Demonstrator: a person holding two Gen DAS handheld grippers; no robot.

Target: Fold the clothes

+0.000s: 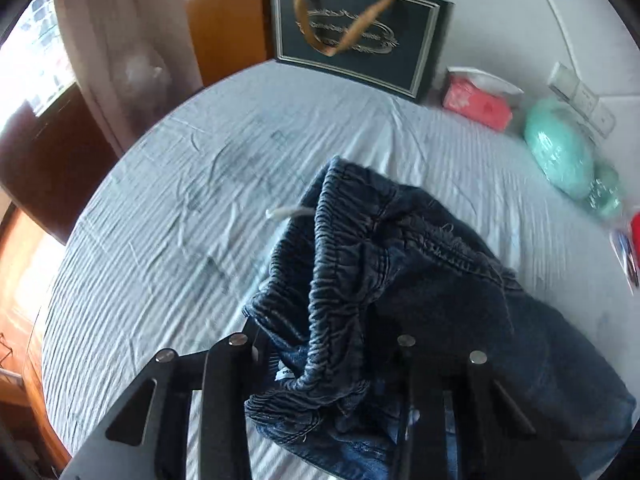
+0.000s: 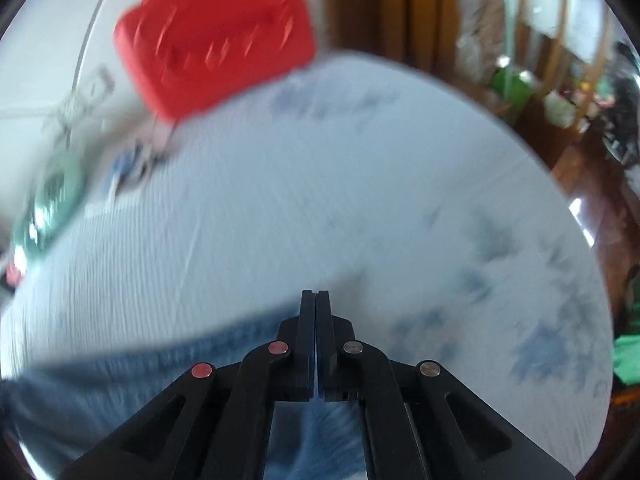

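Dark blue denim shorts [image 1: 380, 280] with an elastic waistband and a white drawstring lie bunched on the pale striped bed sheet [image 1: 160, 220]. In the left wrist view the waistband is draped over my left gripper [image 1: 328, 344]; its jaws stand apart with denim between them and the tips are hidden. In the blurred right wrist view my right gripper [image 2: 316, 300] has its fingers pressed together, just above a band of lighter denim [image 2: 120, 380] at the lower left. Whether cloth is pinched in it cannot be made out.
A dark gift bag [image 1: 356, 36] stands at the head of the bed. A red tissue pack [image 1: 476, 100] and a mint green bundle [image 1: 560, 152] lie by the white wall. A red bag [image 2: 216, 36] sits at the far left of the right wrist view. Wooden furniture borders the bed.
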